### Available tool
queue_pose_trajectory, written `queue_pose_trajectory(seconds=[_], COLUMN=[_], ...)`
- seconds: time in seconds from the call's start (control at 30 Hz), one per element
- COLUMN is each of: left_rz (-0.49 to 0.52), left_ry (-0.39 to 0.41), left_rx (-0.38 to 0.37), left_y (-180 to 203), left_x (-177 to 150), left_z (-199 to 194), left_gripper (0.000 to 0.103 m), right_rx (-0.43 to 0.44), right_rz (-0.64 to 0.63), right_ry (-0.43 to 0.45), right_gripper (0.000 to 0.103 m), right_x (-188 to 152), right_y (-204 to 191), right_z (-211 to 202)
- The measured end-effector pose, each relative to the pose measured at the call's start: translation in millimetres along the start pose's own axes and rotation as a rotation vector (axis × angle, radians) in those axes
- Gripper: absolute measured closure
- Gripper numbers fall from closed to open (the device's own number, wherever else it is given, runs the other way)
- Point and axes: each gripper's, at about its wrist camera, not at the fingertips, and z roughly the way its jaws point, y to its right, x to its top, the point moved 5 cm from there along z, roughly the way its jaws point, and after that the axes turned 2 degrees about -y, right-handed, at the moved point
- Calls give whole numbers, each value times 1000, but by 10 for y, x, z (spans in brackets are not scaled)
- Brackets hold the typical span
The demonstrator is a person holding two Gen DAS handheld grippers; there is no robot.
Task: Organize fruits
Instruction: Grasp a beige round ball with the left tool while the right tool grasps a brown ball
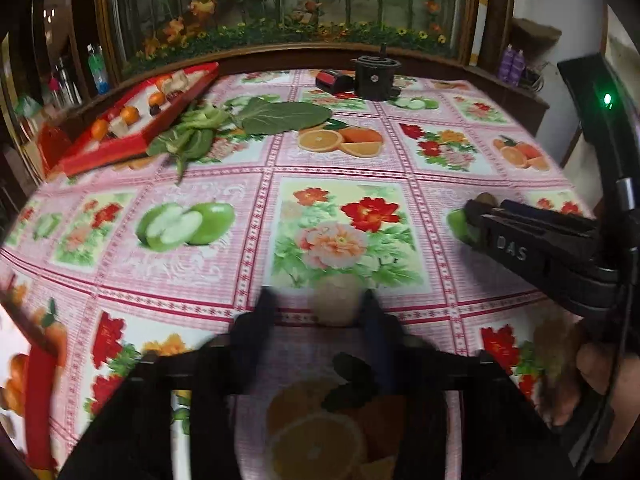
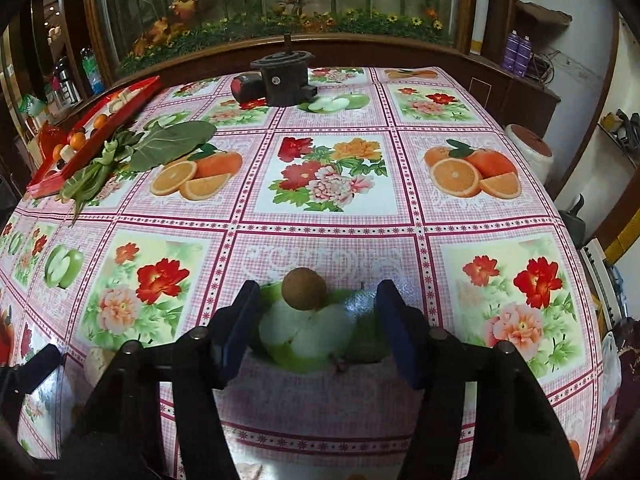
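Behind the table a glass case of artificial flowers (image 2: 280,0) runs along the wall. On the printed tablecloth (image 2: 332,248) a small brown round fruit (image 2: 304,289) sits just ahead of the right gripper (image 2: 316,304), between its spread fingers and not touched by them. The left gripper (image 1: 318,308), blurred, has its fingers apart around a pale tan fruit (image 1: 335,300); contact cannot be made out. Far left, a red tray (image 1: 120,148) holds oranges (image 1: 130,115) and other pieces, with leafy greens (image 1: 240,120) beside it.
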Motion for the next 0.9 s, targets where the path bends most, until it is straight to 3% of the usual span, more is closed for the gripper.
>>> queue_pose_trajectory(seconds=[0.03, 0.13, 0.33, 0.63, 0.9], left_rz=[9, 19, 39, 37, 30], left_ry=[0, 1, -11, 14, 21], left_rx=[-3, -15, -57, -96, -111], left_y=[11, 13, -26, -149, -249], left_x=[3, 4, -130, -460, -734], left_z=[2, 2, -111, -585, -882], left_gripper=[79, 79, 79, 79, 79], right_rx=[-1, -16, -53, -43, 3], right_rz=[-4, -20, -38, -29, -17], right_ry=[-2, -1, -2, -2, 44], right_gripper=[47, 63, 81, 80, 80], right_x=[-1, 5, -29, -428, -905], right_y=[-7, -27, -25, 21, -66], right_z=[5, 7, -22, -377, -994])
